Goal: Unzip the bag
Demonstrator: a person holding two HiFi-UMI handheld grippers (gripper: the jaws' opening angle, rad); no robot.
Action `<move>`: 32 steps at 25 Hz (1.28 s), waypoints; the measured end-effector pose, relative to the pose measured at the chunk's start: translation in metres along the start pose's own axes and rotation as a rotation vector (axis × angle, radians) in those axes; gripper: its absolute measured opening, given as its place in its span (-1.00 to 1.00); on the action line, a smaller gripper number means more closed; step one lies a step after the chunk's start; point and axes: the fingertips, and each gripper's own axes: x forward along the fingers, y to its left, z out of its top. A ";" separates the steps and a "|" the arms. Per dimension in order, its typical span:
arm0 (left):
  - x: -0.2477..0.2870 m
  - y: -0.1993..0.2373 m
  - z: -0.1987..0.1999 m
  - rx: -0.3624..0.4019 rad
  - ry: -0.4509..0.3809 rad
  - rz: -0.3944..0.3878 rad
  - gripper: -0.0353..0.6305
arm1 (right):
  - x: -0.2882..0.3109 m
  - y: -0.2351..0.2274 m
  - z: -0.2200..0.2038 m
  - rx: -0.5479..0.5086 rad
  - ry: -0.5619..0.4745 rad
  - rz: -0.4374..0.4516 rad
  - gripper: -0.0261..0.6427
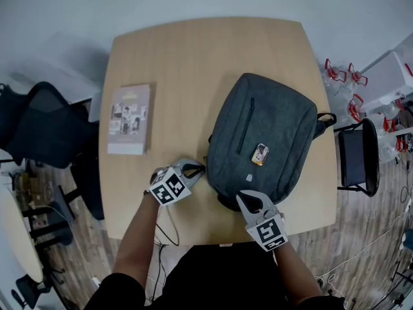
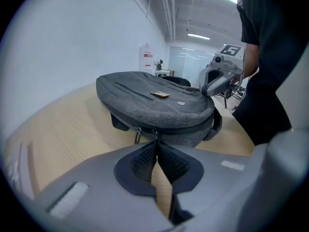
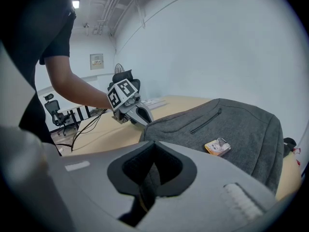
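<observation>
Light wooden table (image 1: pixel 181 57) carries the dark grey fabric backpack (image 1: pixel 264 128), directly ahead of my left gripper (image 1: pixel 199 168), which pinches its small metal zipper pull (image 2: pixel 155 137). My right gripper (image 1: pixel 245 199) clamps the backpack's near edge. Grasp made, I reckon; next, drag the pull along the teeth.

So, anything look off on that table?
Only one thing: a small orange-edged card lies on top of the backpack, beside its front zip. Can't tell if it's attached; if loose, it may slide off. Nothing spilled or damaged.
</observation>
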 end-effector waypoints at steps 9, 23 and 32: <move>0.001 0.000 0.002 -0.025 -0.014 0.057 -0.81 | 0.002 0.001 0.001 -0.018 0.007 -0.001 -0.91; 0.000 -0.003 0.002 -0.061 -0.031 0.049 -0.82 | -0.023 0.015 -0.036 -0.425 0.218 0.087 -0.33; 0.000 -0.008 0.002 -0.060 -0.025 0.043 -0.82 | -0.019 0.008 -0.065 -0.580 0.317 0.025 -0.49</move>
